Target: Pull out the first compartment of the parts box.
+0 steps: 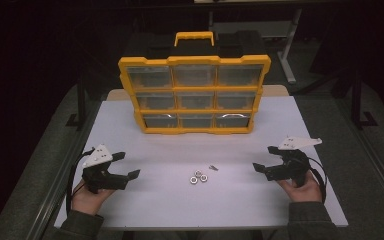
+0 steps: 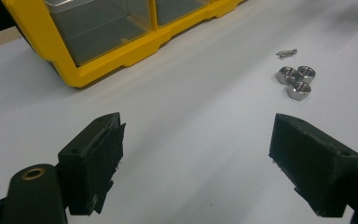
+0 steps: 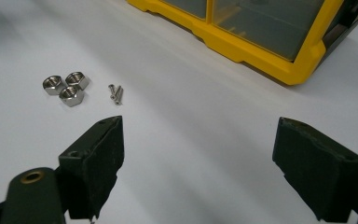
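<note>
High view had your left gripper (image 1: 122, 166) at the lower left of the frame and your right gripper (image 1: 265, 159) at the lower right, both resting low over the white table (image 1: 155, 205) with jaws spread wide and nothing between them. Between the two, at lower centre, sat three hex nuts (image 1: 198, 176) bunched together and touching, with small screws (image 1: 213, 167) just beside them toward the upper right. The yellow organizer case (image 1: 194, 94) stood upright at upper centre, its clear drawers all pushed in, well apart from the hardware.

Left gripper view placed the nuts (image 2: 296, 80) at upper right, beyond the jaws. Right gripper view showed them (image 3: 66, 87) at upper left, with two screws (image 3: 116, 93) lying side by side next to them.

You seemed to be at the very start: nothing was picked up yet. My judgement was that your next move called for bringing one gripper in over a single nut at the edge of the cluster, since the three touched and a careless pinch could scatter them.
</note>
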